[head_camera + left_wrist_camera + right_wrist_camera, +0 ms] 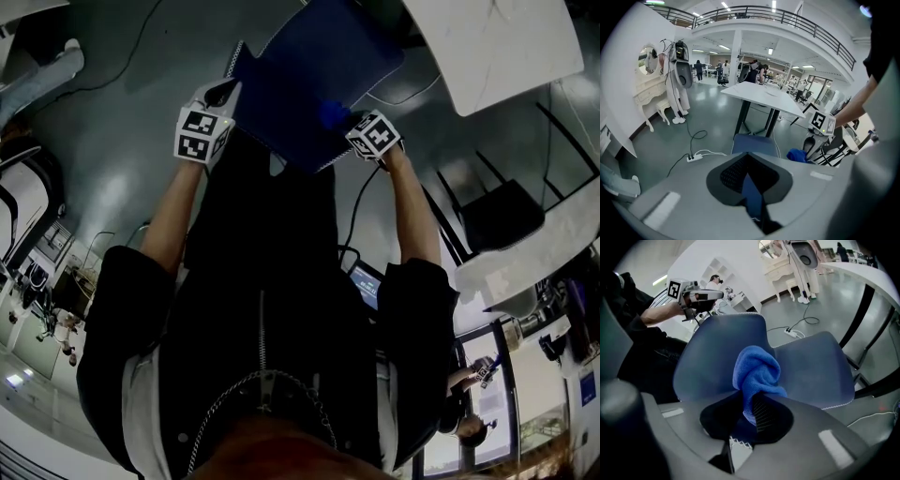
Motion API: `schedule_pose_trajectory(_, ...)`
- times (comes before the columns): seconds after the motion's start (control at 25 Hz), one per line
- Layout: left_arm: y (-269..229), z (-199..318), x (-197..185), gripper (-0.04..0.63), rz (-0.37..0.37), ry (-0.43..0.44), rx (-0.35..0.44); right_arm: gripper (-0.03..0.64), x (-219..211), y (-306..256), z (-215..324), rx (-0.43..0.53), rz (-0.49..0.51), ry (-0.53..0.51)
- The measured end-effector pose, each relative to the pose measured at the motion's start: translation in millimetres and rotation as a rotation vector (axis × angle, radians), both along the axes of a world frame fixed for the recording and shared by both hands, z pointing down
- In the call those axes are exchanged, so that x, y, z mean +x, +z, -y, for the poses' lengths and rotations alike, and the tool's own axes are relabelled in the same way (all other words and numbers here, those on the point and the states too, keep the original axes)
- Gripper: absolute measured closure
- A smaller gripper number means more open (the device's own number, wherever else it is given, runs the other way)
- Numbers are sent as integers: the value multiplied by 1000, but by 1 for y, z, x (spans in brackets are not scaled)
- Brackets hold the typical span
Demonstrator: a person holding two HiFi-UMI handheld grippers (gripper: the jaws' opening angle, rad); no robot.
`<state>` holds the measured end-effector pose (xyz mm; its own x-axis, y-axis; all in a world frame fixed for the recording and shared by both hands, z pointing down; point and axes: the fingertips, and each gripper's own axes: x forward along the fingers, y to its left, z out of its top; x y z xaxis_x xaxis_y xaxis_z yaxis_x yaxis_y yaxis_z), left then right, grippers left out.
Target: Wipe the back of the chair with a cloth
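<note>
A blue chair [309,75] stands in front of me. Its backrest [719,352] rises on the left of the right gripper view, and its seat [813,366] lies to the right. My right gripper [752,420] is shut on a bunched blue cloth [757,371], which is pressed against the backrest. In the head view the cloth [333,114] shows beside the right gripper [361,131]. My left gripper [222,97] is at the backrest's upper edge. Its jaws are closed on a thin blue strip of that edge [752,194]. The seat [754,143] lies beyond them.
A white table [764,96] stands just behind the chair. A power strip with its cable [696,157] lies on the grey floor. A white dresser [649,93] stands at the far left. Several people are in the background hall.
</note>
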<state>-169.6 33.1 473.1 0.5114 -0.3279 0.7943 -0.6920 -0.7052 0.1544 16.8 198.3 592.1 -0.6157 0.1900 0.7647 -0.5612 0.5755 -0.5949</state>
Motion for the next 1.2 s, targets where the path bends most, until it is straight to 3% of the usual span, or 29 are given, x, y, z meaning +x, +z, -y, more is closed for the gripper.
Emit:
schedule_pose_trajectory(0.36, 3, 11, -20, 586, 13, -47, 0, 557, -69, -14, 94, 104, 121, 77)
schedule_pose_trajectory(0.64, 1, 13, -38, 586, 27, -90, -4, 557, -138, -26, 151, 145, 213, 201)
schedule_pose_trajectory(0.8, 3, 16, -50, 586, 43, -107, 3, 555, -162, -13, 169, 166, 204, 172)
schedule_pose_trajectory(1.04, -4, 17, -80, 586, 67, -150, 2, 555, -176, 5, 209, 190, 146, 234)
schedule_pose_trajectory(1.2, 2, 8, -93, 586, 80, -166, -20, 555, -184, 14, 215, 191, 104, 211)
